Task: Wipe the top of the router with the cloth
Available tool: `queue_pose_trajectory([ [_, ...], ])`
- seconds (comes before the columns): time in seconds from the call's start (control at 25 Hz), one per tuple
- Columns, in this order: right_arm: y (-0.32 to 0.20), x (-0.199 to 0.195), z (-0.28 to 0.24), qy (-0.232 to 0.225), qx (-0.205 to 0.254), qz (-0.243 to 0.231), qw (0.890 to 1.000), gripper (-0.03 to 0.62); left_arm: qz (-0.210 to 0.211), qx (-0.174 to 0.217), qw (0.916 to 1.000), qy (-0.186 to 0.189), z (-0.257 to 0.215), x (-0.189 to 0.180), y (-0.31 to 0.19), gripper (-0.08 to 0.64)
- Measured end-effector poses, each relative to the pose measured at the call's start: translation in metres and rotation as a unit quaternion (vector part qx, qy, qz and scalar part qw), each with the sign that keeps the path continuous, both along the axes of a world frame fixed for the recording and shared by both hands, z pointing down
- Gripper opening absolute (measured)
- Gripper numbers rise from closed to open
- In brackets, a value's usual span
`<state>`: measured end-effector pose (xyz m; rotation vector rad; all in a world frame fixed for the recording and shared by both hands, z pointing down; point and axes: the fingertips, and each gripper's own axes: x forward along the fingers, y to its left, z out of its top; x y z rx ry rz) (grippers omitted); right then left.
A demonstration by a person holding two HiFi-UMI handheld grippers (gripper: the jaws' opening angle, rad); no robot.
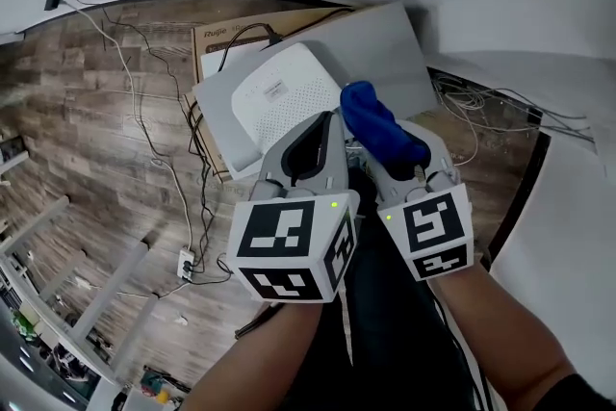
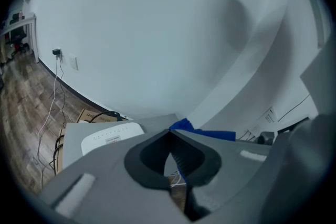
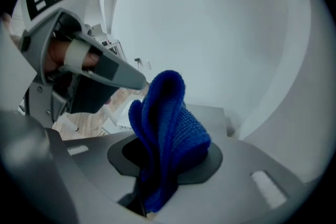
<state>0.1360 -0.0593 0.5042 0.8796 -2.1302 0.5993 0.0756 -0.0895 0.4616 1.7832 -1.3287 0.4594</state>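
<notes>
Right gripper view: the right gripper (image 3: 167, 157) has its jaws clamped on a folded blue cloth (image 3: 169, 113), which stands up out of them in a thick bunch. Left gripper view: the left gripper (image 2: 169, 132) has its jaws pressed together at the tips with nothing between them. In the head view the two grippers are side by side, close together, the left one just beside the cloth.

The white router (image 1: 279, 101) lies flat just ahead of the jaw tips, on a grey panel (image 1: 385, 43). The cloth is at the router's right corner; contact with the top cannot be confirmed. The panel rests over a cardboard box (image 1: 217, 38). A dark cable (image 1: 241, 38) runs to the router's back edge. Loose cables (image 1: 144, 111) trail over the wood floor (image 1: 77, 130) to a power strip (image 1: 186, 263).
</notes>
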Motion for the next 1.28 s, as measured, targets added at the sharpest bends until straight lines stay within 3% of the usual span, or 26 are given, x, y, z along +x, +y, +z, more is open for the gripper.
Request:
queue_pose_trajectory([
  [0.2,-0.026,0.025,-0.016,-0.002,0.022,0.025,0.999,0.146,0.008,-0.002,1.0000,-0.005,-0.001,0.013,-0.006,0.000],
  [0.48,-0.038,0.008,0.057,0.021,0.009,-0.019,1.000,0.146,-0.007,-0.024,0.9995,-0.016,0.042,0.017,-0.004,0.000],
  [0.76,-0.038,0.005,0.102,0.042,-0.003,-0.021,0.999,0.146,-0.017,-0.043,0.9987,-0.022,0.073,0.015,0.001,0.000],
  [1.12,-0.023,0.008,0.059,0.027,0.006,-0.009,1.000,0.145,-0.043,-0.016,0.9989,-0.011,0.045,-0.009,-0.010,0.000],
  [1.28,-0.023,0.006,0.031,0.026,0.006,0.017,0.999,0.146,-0.055,0.001,0.9985,-0.002,0.030,-0.030,-0.012,0.000],
])
